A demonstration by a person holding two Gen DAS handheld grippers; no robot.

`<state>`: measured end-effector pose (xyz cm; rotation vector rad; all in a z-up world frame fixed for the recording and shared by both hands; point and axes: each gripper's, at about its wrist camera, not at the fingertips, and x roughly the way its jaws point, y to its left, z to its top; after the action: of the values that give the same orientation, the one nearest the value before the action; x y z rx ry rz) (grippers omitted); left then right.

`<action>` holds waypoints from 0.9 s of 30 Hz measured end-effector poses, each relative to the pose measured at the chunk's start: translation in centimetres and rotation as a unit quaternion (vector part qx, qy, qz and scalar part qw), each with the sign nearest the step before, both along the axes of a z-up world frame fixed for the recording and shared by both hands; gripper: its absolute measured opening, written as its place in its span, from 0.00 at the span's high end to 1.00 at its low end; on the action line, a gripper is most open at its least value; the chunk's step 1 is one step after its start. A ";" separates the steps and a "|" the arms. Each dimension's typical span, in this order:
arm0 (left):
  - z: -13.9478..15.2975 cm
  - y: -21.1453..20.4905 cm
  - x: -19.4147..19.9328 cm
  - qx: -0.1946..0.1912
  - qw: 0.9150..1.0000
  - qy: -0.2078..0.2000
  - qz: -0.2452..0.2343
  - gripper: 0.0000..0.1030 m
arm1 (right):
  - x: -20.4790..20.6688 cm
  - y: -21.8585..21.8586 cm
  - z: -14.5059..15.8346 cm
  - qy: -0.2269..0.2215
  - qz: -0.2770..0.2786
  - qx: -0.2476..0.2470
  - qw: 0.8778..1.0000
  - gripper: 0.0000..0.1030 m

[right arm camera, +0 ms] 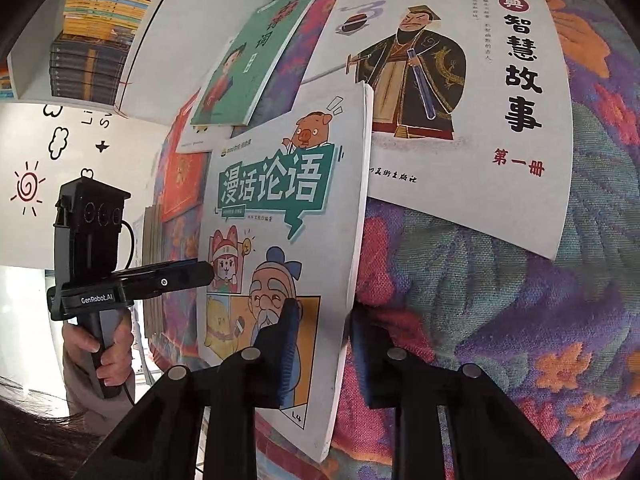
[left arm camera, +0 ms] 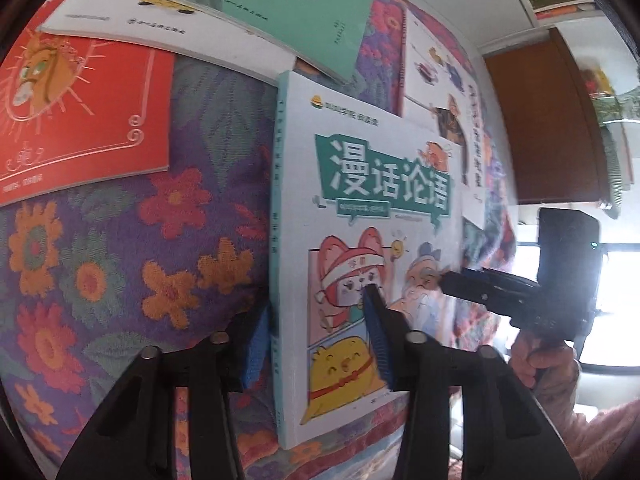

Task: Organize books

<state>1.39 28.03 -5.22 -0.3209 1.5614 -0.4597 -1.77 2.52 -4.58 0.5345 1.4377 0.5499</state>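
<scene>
Landmark: the comic book, lifted off the floral cloth and pinched at both side edges, the left gripper on its spine, the right gripper on its open edge. Left of it the cloth lies bare up to the red book. Above it the green book overlaps a white one. To its right the white story book touches its edge; below that, bare cloth.
</scene>
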 end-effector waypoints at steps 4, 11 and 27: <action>0.1 0.2 -0.4 0.013 1.000 -0.014 0.011 0.69 | 0.1 0.3 0.1 -0.002 -0.003 -0.008 1.000 0.79; 1.1 -1.7 -1.3 0.083 0.994 -0.065 -0.003 0.69 | -0.2 0.9 0.6 -0.014 -0.023 -0.033 0.999 0.77; 4.5 -3.1 -2.7 0.132 0.984 -0.114 -0.033 0.70 | -1.4 3.6 3.5 -0.060 -0.001 -0.071 0.996 0.85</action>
<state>-1.33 24.92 -0.70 -0.0103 1.3904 -0.3232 -3.20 6.07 -1.12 0.3823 1.3505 0.4664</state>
